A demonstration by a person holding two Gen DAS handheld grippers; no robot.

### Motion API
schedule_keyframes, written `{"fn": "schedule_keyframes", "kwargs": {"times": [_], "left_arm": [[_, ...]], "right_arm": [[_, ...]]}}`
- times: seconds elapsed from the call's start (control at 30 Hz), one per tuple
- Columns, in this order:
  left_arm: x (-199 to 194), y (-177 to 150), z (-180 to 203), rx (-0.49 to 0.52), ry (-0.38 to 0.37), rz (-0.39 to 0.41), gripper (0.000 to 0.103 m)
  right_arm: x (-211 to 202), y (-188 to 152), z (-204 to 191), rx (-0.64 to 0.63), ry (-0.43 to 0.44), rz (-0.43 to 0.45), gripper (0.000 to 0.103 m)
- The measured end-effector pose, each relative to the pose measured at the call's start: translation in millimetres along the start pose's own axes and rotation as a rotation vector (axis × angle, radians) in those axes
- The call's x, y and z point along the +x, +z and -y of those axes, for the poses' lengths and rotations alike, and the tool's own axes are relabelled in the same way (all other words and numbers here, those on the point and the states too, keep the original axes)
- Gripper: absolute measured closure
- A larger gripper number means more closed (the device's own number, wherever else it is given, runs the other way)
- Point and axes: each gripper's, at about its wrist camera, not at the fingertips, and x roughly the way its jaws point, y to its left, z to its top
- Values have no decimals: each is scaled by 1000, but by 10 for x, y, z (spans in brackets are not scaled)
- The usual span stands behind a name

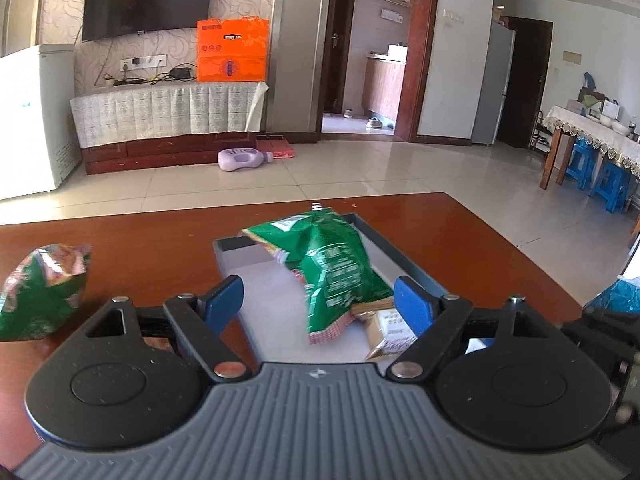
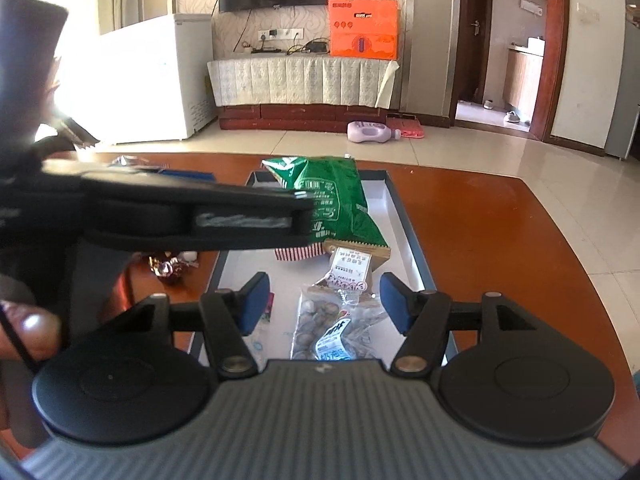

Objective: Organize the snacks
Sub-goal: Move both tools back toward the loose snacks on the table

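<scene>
A dark-rimmed tray [image 1: 404, 256] with a white floor sits on the brown table. A green snack bag [image 1: 336, 268] lies in it, its far end up on the far rim, with a brown packet [image 1: 386, 332] beside it. My left gripper [image 1: 318, 304] stands open just short of the bag, touching nothing. A second green bag [image 1: 40, 292] lies on the table to the left. My right gripper [image 2: 324, 304] is open over the tray's [image 2: 404, 216] near end. A clear packet of nuts [image 2: 336, 320] lies between its pads, which do not press it. The green bag [image 2: 332, 200] and brown packet [image 2: 352, 260] lie beyond.
The left gripper's body [image 2: 180, 216] crosses the right wrist view from the left, with a thumb [image 2: 32, 328] below it. Shiny candy wrappers [image 2: 168, 268] lie on the table left of the tray. The table's right edge [image 1: 520, 248] drops to tiled floor.
</scene>
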Motion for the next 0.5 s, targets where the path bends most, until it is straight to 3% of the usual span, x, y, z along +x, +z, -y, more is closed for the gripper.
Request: {"fn": "schedule_keyframes", "kwargs": {"times": [0.3,0.5], "left_arm": [[-651,-68,-559,-34,94,10,17],[-1012,-280,-920,-19,141,-29,17]], "right_arm": [[-120,26,-155,4,93,56,40],[-134,54,-375,-36,185,62,41]]}}
